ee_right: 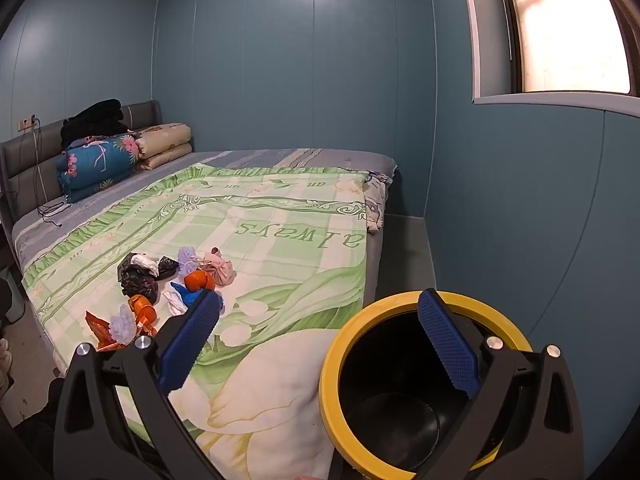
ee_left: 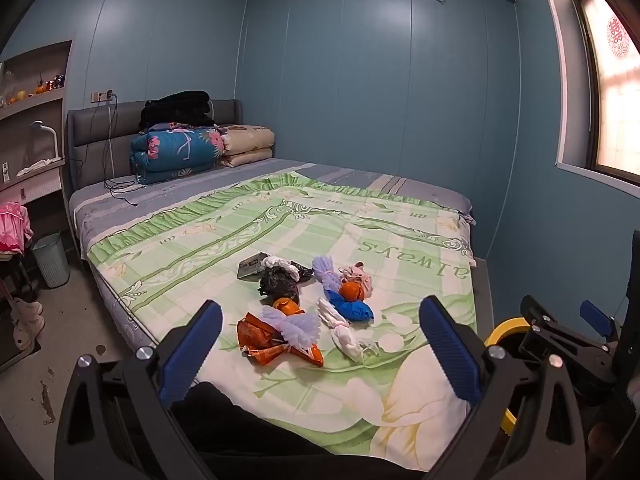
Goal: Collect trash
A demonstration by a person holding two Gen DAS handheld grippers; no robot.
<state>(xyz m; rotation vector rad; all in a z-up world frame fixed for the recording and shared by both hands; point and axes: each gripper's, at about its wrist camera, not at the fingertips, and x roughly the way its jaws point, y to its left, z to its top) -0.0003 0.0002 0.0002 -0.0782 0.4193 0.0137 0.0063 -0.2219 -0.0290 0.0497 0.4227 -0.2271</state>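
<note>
Several bits of trash lie together on the green floral bedspread (ee_left: 280,220): an orange wrapper (ee_left: 264,340), a black bag (ee_left: 278,282), a blue bag (ee_left: 354,310), white tissue (ee_left: 346,338), a pink wad (ee_left: 360,278). My left gripper (ee_left: 320,350) is open and empty, just short of the pile. My right gripper (ee_right: 320,344) is open and empty at the bed's foot, over a black bin with a yellow rim (ee_right: 332,360). The pile also shows in the right wrist view (ee_right: 168,284), to its left.
Folded quilts (ee_left: 180,152) and a black garment are stacked at the headboard, with a cable (ee_left: 120,188) on the sheet. A pale green waste basket (ee_left: 50,258) stands on the floor left of the bed. Blue walls close in behind and right, with a window (ee_right: 568,28).
</note>
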